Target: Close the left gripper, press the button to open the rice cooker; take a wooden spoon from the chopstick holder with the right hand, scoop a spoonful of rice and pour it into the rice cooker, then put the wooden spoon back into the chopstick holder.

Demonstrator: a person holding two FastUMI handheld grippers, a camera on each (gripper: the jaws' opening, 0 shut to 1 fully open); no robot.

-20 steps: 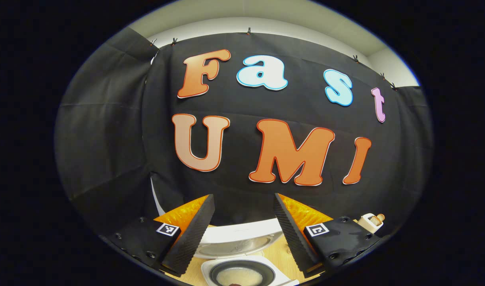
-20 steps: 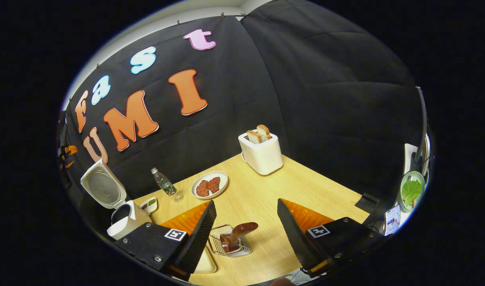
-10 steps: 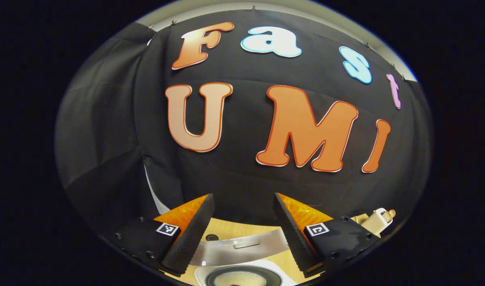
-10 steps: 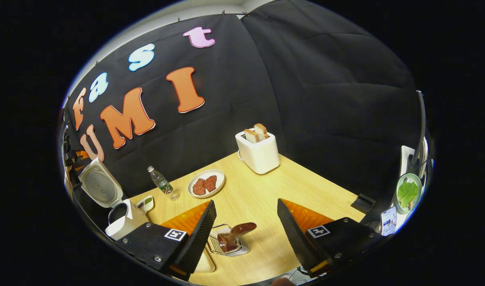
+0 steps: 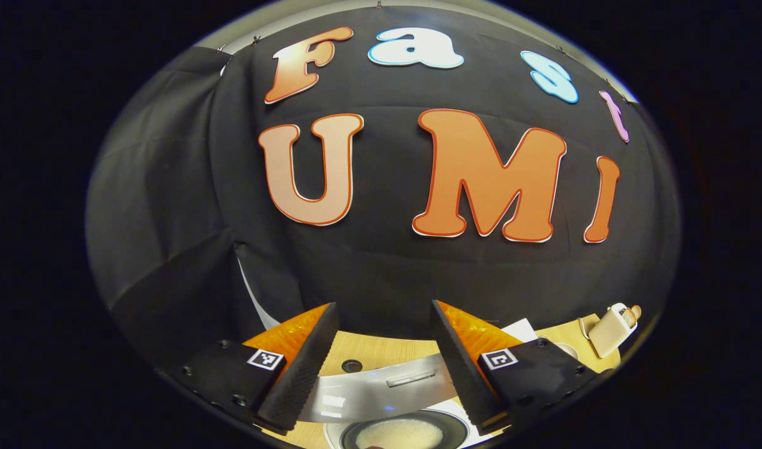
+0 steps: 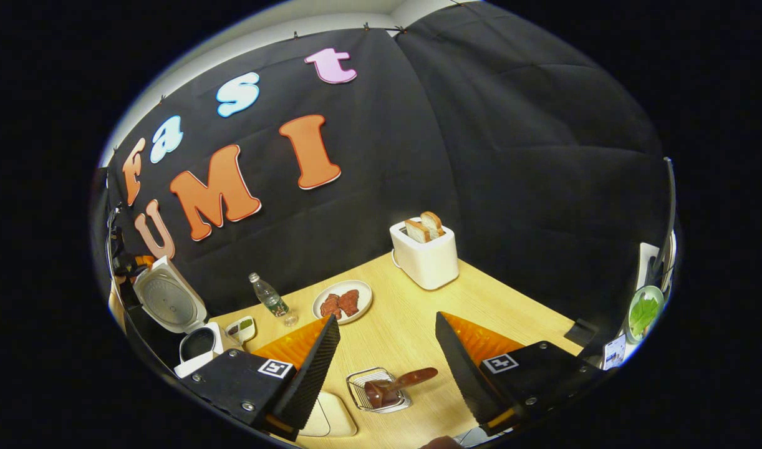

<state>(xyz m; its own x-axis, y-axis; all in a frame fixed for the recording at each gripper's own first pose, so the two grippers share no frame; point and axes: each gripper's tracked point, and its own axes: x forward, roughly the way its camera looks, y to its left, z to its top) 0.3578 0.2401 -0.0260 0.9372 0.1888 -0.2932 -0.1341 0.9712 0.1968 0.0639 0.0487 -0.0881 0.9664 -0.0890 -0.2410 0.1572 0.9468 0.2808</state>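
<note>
1. Two pairs of tongs are in play, and both stand spread with nothing between the fingers. Our left tongs (image 5: 384,355) hang above the rice cooker (image 5: 393,399), whose pot holds rice just beneath the tips. Over the last second this view has tipped down and come nearer the cooker, so more of the bench (image 5: 362,349) now shows between the fingers.

2. In the right gripper view, at far left, the rice cooker (image 6: 188,330) stands with its lid (image 6: 169,302) raised, so we judge the button step done. A small dish (image 6: 241,327), a water bottle (image 6: 269,299) and a plate of meat (image 6: 342,302) follow along the bench.

3. Our right tongs (image 6: 387,355) hover above the chopstick holder (image 6: 371,393), a wire basket with the wooden spoon (image 6: 400,383) lying tilted in it. The spoon has slid rightward between the fingers since half a second ago, yet neither finger touches it.

4. Farther right stands a toaster (image 6: 426,259) with bread, well apart from the holder.

5. We judge the spoon pickup is the step in hand: the tongs need to drop around the handle and pinch it.
</note>
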